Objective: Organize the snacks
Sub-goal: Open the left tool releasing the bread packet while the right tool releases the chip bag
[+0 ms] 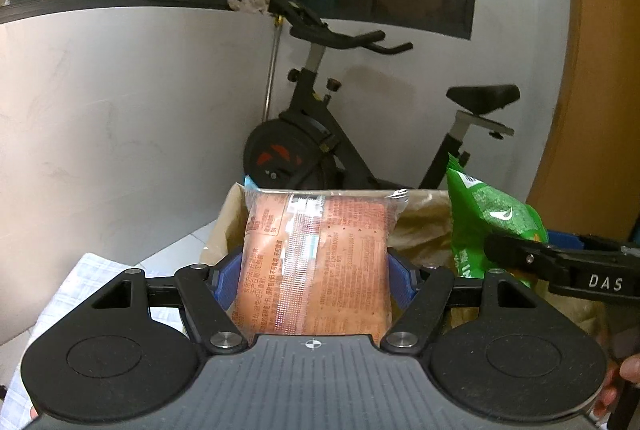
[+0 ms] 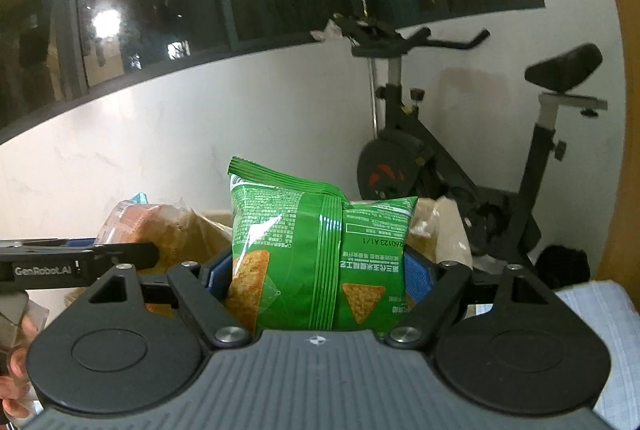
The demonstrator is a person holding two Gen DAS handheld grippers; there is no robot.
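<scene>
My left gripper [image 1: 314, 276] is shut on an orange snack packet [image 1: 316, 258], held upright between its blue pads above a brown paper-lined cardboard box [image 1: 424, 226]. The right gripper [image 2: 320, 278] is shut on a green chip bag [image 2: 316, 250] with triangle chips printed on it, also over the box [image 2: 200, 230]. In the left wrist view the green chip bag [image 1: 488, 218] and the right gripper's black finger [image 1: 516, 254] show at the right. In the right wrist view the orange packet [image 2: 128, 220] and the left gripper's finger [image 2: 100, 258] show at the left.
A black exercise bike [image 1: 320, 134] stands behind the box against a white wall below dark windows. A pale checked cloth [image 2: 596, 314] covers the surface at both sides. An orange panel [image 1: 600, 70] rises at the right. A hand [image 2: 16, 358] shows at the frame edge.
</scene>
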